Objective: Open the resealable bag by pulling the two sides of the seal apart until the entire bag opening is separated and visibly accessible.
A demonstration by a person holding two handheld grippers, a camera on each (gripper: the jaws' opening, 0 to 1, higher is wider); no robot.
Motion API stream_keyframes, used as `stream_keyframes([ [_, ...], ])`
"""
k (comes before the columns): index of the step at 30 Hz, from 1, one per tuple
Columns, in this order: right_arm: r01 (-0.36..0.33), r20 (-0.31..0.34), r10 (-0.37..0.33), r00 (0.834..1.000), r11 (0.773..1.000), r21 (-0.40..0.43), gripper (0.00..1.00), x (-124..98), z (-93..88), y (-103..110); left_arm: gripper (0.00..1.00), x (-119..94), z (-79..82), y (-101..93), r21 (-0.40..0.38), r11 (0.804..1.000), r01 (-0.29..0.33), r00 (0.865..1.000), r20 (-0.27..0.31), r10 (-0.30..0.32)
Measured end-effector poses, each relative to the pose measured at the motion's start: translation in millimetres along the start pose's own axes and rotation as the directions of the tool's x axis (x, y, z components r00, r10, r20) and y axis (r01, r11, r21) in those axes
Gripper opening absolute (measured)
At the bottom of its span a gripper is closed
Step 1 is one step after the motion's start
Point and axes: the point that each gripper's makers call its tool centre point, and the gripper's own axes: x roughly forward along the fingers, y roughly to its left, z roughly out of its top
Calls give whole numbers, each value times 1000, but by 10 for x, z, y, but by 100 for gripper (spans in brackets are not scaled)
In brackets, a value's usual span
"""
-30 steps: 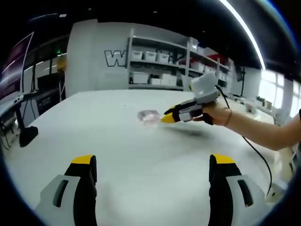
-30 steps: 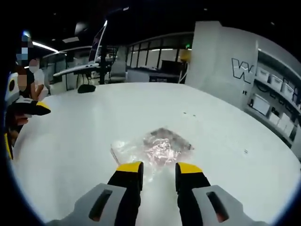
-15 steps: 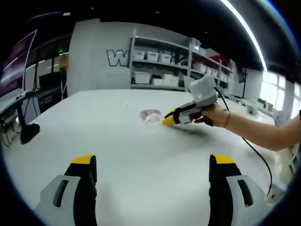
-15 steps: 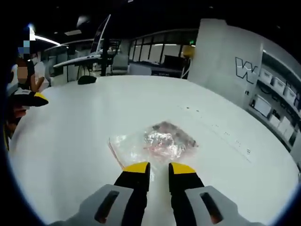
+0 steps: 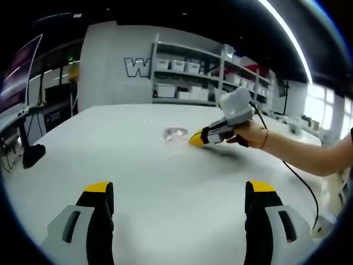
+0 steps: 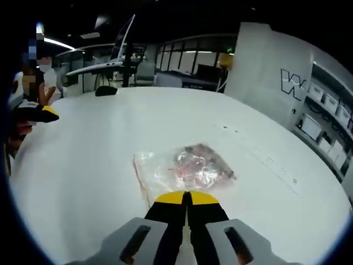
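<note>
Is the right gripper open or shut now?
Shut. In the right gripper view its yellow tips meet at the near edge of the bag; whether they pinch it, I cannot tell.

Lab/workshop, storage shelves (image 5: 190, 74) w/ white bins (image 5: 175, 65), big white table (image 5: 165, 182), desks w/ monitor arms (image 6: 124, 44)

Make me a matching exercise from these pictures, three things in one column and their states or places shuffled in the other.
Column one:
1. left hand-held gripper
2. right hand-held gripper
3. resealable bag

Column two:
A. lying flat on the white table
B. jaws wide apart, above bare tabletop
C. jaws together at the bag's near edge

Pairs: 1-B, 2-C, 3-A
</note>
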Motion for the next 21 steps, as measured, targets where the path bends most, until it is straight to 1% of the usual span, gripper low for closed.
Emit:
stream_keyframes([
  [5, -14, 15, 14, 1000, 1000, 4, 0, -44, 52, 33, 99, 5, -5, -16, 2, 1000, 4, 1000, -4, -4],
  [11, -14, 21, 14, 1000, 1000, -14, 0, -122, 104, 69, 99, 16, 6, -50, 8, 1000, 13, 1000, -5, -13],
  [16, -11, 22, 12, 1000, 999, -35, 0, -182, 114, 96, 99, 17, 14, -64, 11, 1000, 15, 1000, -5, -15],
  [19, -6, 30, 6, 1000, 1000, -20, 0, -183, 123, 55, 99, 17, 19, -69, 12, 1000, 15, 1000, -4, -15],
  [20, -16, 24, 16, 1000, 1000, -2, 1, -166, 110, 63, 99, 18, 21, -73, 13, 1000, 16, 1000, -4, -16],
  [21, -9, 32, 8, 999, 999, 33, 9, -156, 113, 65, 99, 19, 22, -79, 14, 1000, 17, 1000, -4, -17],
])
